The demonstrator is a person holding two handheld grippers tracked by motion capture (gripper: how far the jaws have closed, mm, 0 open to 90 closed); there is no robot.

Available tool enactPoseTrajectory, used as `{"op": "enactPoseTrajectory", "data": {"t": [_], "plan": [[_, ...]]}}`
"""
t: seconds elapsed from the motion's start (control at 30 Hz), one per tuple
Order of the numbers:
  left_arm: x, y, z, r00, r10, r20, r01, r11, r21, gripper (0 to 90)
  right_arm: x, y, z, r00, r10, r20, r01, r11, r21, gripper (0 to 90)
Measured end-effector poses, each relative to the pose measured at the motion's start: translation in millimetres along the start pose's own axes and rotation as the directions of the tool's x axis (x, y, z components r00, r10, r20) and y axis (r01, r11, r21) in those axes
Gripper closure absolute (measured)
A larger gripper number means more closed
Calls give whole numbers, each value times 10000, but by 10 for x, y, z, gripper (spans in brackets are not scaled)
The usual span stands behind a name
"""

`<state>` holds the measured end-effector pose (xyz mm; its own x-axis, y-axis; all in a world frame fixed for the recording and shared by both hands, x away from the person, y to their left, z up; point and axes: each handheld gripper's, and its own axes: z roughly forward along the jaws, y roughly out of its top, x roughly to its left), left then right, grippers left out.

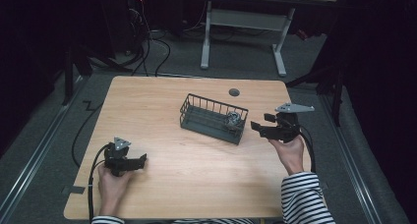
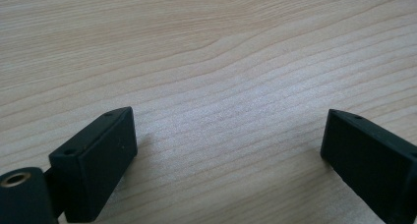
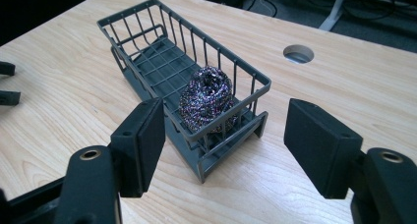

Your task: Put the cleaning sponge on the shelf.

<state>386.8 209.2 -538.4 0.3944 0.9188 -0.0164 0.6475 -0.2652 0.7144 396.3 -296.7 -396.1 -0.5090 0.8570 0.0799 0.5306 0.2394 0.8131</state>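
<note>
both pairs of jaws stand wide apart and hold nothing. the jaws of the left gripper (image 2: pixel 228 135) are black, flat blocks with small screw holes, and between them there is bare, pale wood with a fine grain. in the high view the left gripper (image 1: pixel 129 161) is low over the near left part of the table (image 1: pixel 147 111), held by the left hand (image 1: pixel 112 184).

the right gripper (image 3: pixel 226 145) has the same black block jaws, with a matte face on the inner side. it points at a dark grey wire basket (image 3: pixel 147 47), which is long and rectangular, with thin upright bars and a slatted floor. in the end of the basket nearest to the jaws lies a metal scouring ball (image 3: pixel 209 103), round, made of tangled shiny wire with purple and silver glints. the ball is ahead of the jaws, about between their lines, and apart from them.

in the high view the basket (image 1: pixel 206 117) stands near the middle of the table, a little tilted, and the right gripper (image 1: pixel 260 126) is just beside its right end, held by the right hand (image 1: pixel 290 153) with a striped sleeve (image 1: pixel 302 197). a round hole (image 1: pixel 234 92) is in the table behind the basket.
</note>
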Motion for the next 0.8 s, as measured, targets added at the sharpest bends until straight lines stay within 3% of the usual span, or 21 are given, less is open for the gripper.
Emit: {"op": "enactPoseTrajectory", "data": {"t": [0.23,0.57,0.8], "plan": [[0,0,0,10000,-2,2,2,10000,-3,70,34,-39,-146,10000,-81,-3,81,9993,-357,326],[-1,0,0,10000,4,-1,-4,10000,0,71,18,-242,-261,9998,189,-25,-190,9988,-451,328],[-1,0,0,10000,5,-2,-5,10000,-1,72,7,-378,-412,9992,410,-20,-410,9958,-814,332]]}}
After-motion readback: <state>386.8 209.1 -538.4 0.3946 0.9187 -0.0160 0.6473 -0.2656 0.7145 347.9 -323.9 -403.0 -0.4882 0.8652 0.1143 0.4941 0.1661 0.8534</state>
